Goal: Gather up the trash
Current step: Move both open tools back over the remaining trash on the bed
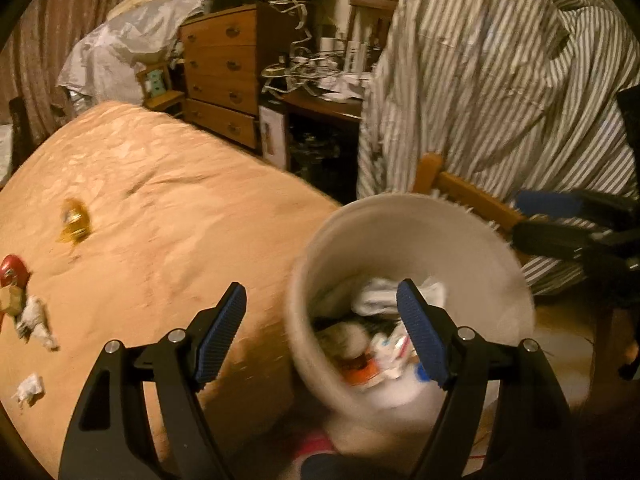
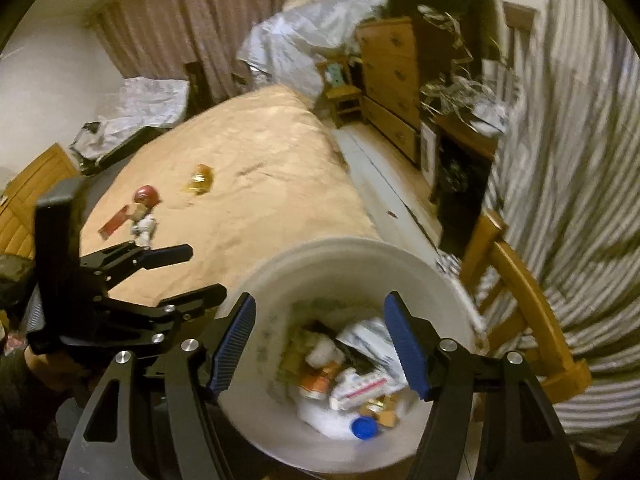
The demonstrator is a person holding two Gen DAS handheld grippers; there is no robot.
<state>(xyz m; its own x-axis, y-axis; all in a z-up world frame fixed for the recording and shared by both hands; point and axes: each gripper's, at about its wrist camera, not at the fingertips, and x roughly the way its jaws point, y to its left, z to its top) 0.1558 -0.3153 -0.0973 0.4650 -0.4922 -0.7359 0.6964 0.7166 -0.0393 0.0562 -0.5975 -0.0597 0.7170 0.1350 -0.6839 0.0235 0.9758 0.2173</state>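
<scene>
We hold both tools over the white bin [image 2: 344, 264], which stands beside the bed [image 1: 160, 208] and already holds wrappers, paper and a blue cap [image 2: 364, 427]. Left hand-held gripper [image 1: 320, 336]: jaws spread wide, nothing between them, one finger above the bin's mouth. Right hand-held gripper [image 2: 320, 348]: jaws likewise wide apart and carrying nothing, straddling the bin opening. On the bedspread lie a gold wrapper [image 1: 74, 222], a red item [image 1: 12, 270] and crumpled white paper [image 1: 36, 320], well apart from the bin.
</scene>
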